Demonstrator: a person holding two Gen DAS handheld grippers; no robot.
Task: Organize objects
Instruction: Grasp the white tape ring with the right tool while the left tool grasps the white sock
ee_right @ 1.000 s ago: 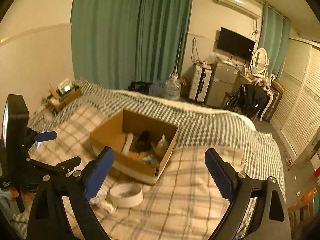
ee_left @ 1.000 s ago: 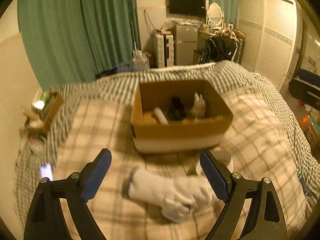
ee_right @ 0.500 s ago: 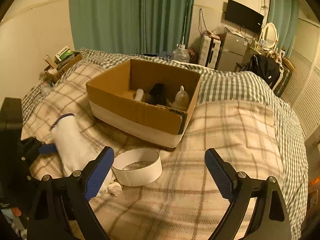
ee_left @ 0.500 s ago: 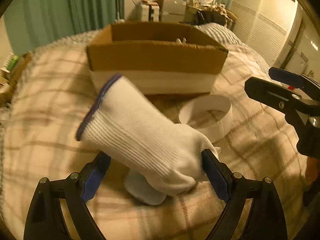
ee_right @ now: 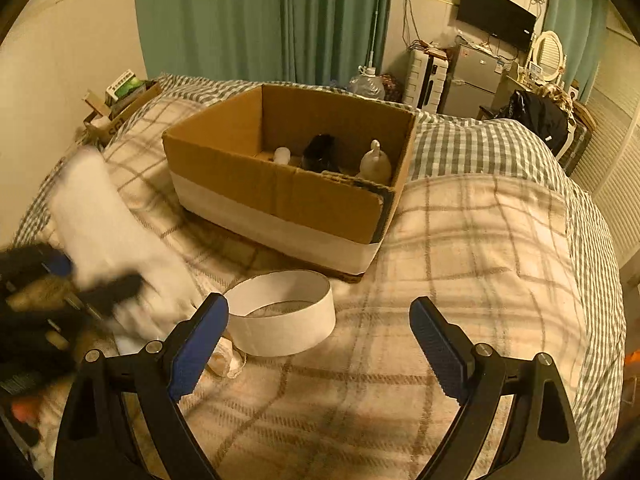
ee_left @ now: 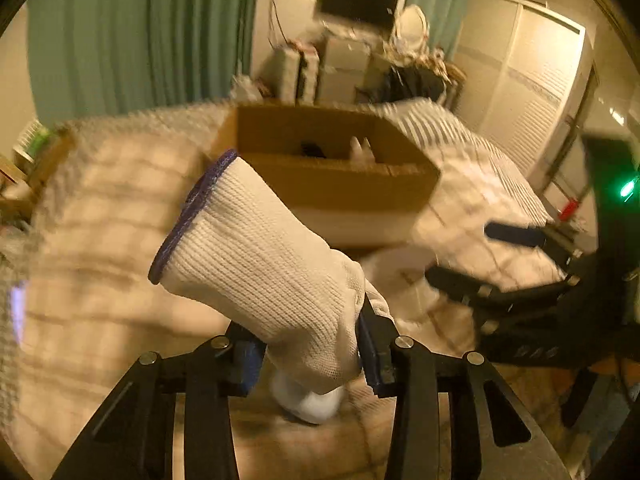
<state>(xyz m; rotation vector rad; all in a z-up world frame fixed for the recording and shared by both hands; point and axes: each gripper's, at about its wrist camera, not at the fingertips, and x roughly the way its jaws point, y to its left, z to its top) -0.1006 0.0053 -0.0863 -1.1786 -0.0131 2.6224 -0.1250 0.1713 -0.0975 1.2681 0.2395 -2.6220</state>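
Between our left tongs (ee_left: 310, 350) we are pinching a white glove (ee_left: 256, 264) by its finger end, cuff sticking up, in front of the box (ee_right: 280, 188) on the bed (ee_right: 480, 240). Our right tongs (ee_right: 318, 344) are hanging wide and empty over the paper ring (ee_right: 280, 320). We are risking the floppy knit slipping free, or its cuff catching the near wall of the box.

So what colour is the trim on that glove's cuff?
Purple-blue, edging the white knit glove; the left wrist view shows it best.
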